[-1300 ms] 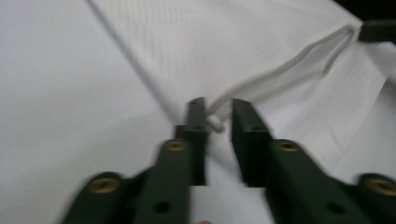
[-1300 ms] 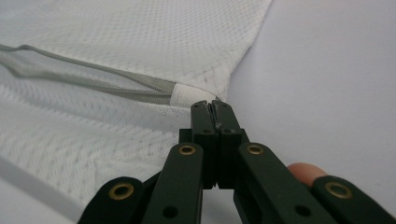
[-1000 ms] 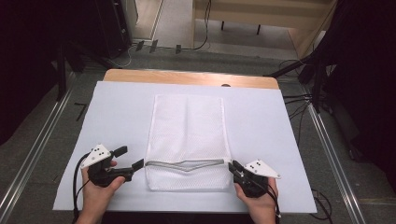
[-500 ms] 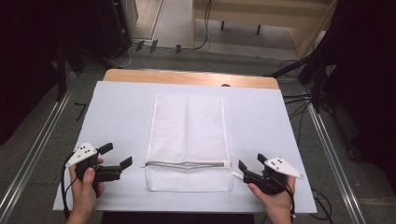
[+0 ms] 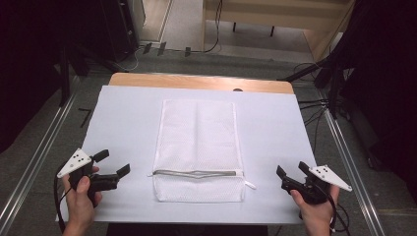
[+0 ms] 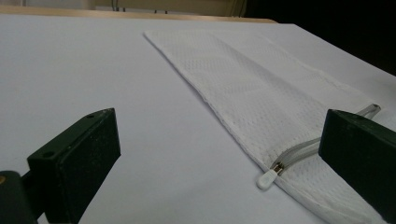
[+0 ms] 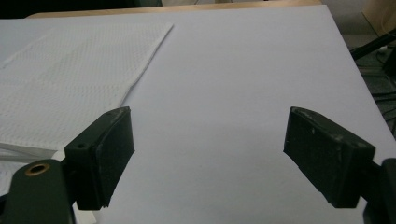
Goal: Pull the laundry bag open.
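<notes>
Mesh bag [image 5: 198, 147]: white, flat on the white sheet [image 5: 128, 123] that covers the table [image 5: 196, 81], long side running away from the person, roughly centred between the two hands. Zipper [image 5: 196, 173]: grey, across the bag near its near end, closed along its visible length; one white pull tab [image 6: 266, 178] lies on the sheet at the bag's left edge, and a white tab [image 5: 250, 185] sticks out at the right edge. Left gripper [image 5: 112, 163]: held in the left hand [image 5: 81, 199] at the near left of the sheet, pointing toward the bag; jaws have just been opening and stand wide apart, nothing between them; near the bag's left edge, not touching it. In the left gripper view the zipper end lies beside one jaw. Right gripper [image 5: 291, 170]: held in the right hand [image 5: 317, 211] at the near right of the sheet, jaws have just been opening and are spread wide, with bare sheet between them; well apart from the bag's right edge.
</notes>
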Demonstrator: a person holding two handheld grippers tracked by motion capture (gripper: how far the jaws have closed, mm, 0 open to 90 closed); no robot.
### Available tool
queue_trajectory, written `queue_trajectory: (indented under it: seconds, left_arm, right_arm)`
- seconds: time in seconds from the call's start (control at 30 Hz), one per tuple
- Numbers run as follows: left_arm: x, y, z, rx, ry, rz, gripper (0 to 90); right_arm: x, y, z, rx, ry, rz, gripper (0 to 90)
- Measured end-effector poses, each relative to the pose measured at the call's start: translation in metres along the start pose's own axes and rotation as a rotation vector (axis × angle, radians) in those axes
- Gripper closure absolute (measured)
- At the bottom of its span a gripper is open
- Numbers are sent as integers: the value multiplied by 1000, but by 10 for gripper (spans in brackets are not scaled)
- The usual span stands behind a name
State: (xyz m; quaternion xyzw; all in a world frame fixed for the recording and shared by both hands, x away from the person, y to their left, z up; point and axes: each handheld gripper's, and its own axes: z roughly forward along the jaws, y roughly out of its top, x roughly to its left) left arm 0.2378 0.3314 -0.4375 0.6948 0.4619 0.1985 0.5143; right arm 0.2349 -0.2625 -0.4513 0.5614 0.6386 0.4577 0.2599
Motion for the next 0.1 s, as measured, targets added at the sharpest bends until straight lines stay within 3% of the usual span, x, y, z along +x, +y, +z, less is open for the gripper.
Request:
queue_trajectory:
  seconds: [0.1]
  left_arm:
    - [-2,-1,3,14,-2,5,0]
  right_arm:
    - [-1,-1,1,4,-8,10,174]
